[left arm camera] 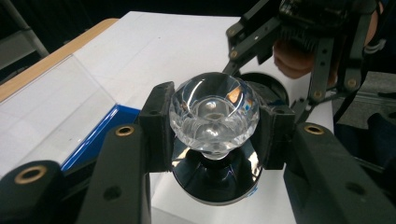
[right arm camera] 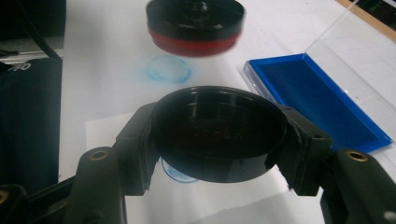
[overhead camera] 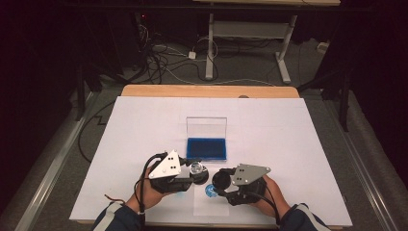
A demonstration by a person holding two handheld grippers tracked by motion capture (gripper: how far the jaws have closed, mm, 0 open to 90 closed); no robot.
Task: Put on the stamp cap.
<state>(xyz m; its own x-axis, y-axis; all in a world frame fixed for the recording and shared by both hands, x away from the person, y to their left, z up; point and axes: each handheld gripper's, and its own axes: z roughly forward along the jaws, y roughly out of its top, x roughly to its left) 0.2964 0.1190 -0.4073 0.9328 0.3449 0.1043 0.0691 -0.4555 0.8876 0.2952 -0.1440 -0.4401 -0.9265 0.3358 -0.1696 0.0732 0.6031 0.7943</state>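
A round stamp with a clear faceted knob point(left arm camera: 213, 114) and a black base point(left arm camera: 212, 184) hangs above the table, and my left gripper point(left arm camera: 213, 133) is shut on the knob. In the high view the left gripper point(overhead camera: 196, 170) sits left of centre near the front edge. My right gripper point(overhead camera: 220, 181) is shut on a black round cap point(right arm camera: 219, 135), held open side up just right of the stamp. The stamp's red-rimmed underside point(right arm camera: 195, 28) shows beyond the cap. The two grippers face each other, a small gap apart.
An open clear case with a blue ink pad point(overhead camera: 207, 148) lies just behind the grippers. Blue round prints point(right arm camera: 166, 70) mark the white paper point(overhead camera: 144, 125) under the stamp and the cap. A person's hands point(overhead camera: 151, 192) hold both grippers at the front edge.
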